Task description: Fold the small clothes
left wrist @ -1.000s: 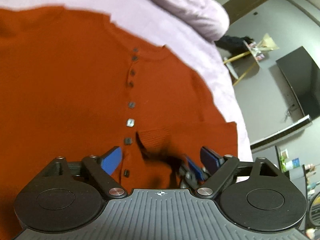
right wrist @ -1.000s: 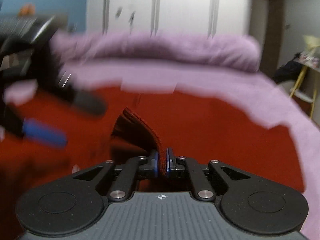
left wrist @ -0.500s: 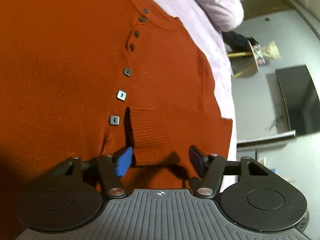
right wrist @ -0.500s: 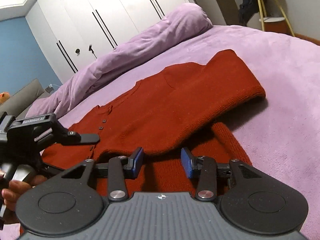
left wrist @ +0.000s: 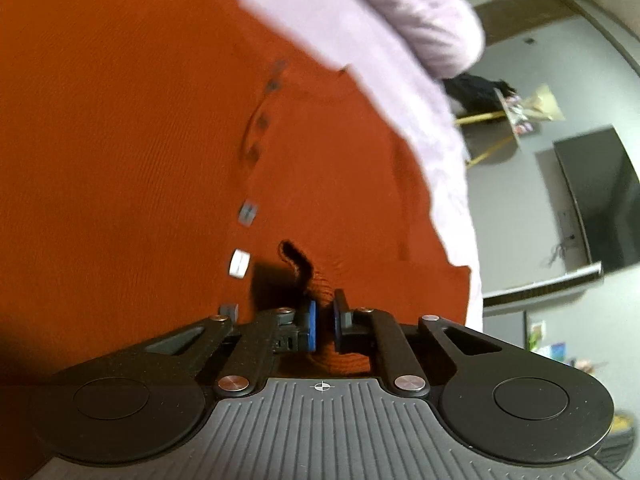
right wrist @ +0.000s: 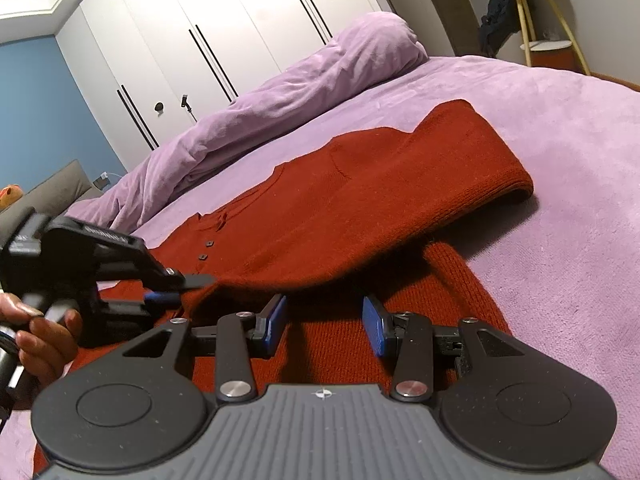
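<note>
Purple bedding (right wrist: 560, 160) carries the red cardigan (right wrist: 360, 200), one sleeve (right wrist: 460, 168) already folded across toward nine o'clock; left gripper (left wrist: 323, 322) has just pinched its cuff (left wrist: 320, 288), right gripper (right wrist: 324, 324) gapes empty, body unfolded

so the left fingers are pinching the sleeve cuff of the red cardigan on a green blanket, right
Not quite: the blanket is purple, not green, as the right wrist view shows. The rest holds: the left gripper has its fingers pinching the sleeve cuff of the red cardigan.
</note>
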Demonstrator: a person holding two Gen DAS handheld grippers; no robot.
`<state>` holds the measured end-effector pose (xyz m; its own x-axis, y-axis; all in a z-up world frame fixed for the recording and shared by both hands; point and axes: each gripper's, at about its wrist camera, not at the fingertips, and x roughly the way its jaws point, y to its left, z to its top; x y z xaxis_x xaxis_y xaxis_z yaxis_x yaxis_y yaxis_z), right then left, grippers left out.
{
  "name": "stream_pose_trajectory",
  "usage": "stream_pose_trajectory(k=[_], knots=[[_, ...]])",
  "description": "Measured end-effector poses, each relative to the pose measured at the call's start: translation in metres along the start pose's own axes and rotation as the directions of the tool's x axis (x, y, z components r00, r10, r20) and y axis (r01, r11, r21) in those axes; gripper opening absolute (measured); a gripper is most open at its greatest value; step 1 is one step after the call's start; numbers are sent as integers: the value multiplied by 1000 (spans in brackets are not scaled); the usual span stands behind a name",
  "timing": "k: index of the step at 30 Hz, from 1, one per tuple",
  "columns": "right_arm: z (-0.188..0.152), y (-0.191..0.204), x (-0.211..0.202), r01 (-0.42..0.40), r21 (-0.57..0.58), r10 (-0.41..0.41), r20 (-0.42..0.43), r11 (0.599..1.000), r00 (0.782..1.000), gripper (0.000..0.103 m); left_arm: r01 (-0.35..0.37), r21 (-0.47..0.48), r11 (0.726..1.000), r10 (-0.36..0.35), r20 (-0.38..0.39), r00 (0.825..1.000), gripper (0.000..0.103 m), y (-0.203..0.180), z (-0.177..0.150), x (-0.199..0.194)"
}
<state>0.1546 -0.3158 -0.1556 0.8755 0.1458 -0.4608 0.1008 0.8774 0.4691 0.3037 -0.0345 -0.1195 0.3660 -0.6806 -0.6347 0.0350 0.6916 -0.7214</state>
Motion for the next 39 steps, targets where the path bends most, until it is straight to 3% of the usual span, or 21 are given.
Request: stream_pose_trajectory(k=[2,4,5,7,9,13,16,23,26,28,29,30,33,35,37,39], knots=[[2,-2,-1,-5,10,5,-3,1000,1000,41,-62,111,992,54,71,996,9,-15,11,-21],[5,-3,-1,-6,19,6,-14,1000,1000,41,-166,224,960,124,188,974,9,-29,23,-47],[7,-3,-1,-3,19,4,-19,1000,1000,41,-225,262,938,161,244,956,9,-34,28,-58],[12,-3,0,12,16,-12,-26,1000,1000,41,-365,304,880,247,364,898,9,-39,41,-79],[17,1,3,50,-7,-50,-33,999,998,40,-472,288,833,326,433,840,9,-33,54,-92],[34,11,8,102,-57,-102,-3,993,995,40,-560,242,792,417,455,787,9,-10,66,-95],[54,13,19,119,-64,-118,20,991,993,40,-564,223,795,429,449,783,9,4,69,-91],[102,21,90,164,-139,-170,-39,977,985,42,-567,281,775,401,475,783,9,4,66,-82],[112,16,125,239,-132,-253,-107,962,961,42,-566,302,767,385,489,783,9,2,68,-80],[114,10,138,248,-98,-259,-129,964,957,32,-560,312,767,366,504,782,9,0,70,-81],[115,9,139,235,-89,-245,-122,968,962,24,-557,314,769,352,519,779,9,-1,72,-82],[116,10,139,221,-93,-231,-107,971,967,8,-557,313,769,342,535,773,9,-2,72,-83],[119,24,132,251,-199,-256,1,947,967,7,-574,313,756,331,574,749,9,-4,72,-81],[117,33,130,308,-273,-295,88,911,951,7,-605,322,729,357,574,737,9,2,72,-70],[112,36,134,359,-322,-333,134,876,933,7,-637,324,700,412,545,730,10,13,73,-55],[103,34,146,387,-374,-371,117,843,921,7,-650,323,688,467,488,737,12,27,73,-42]])
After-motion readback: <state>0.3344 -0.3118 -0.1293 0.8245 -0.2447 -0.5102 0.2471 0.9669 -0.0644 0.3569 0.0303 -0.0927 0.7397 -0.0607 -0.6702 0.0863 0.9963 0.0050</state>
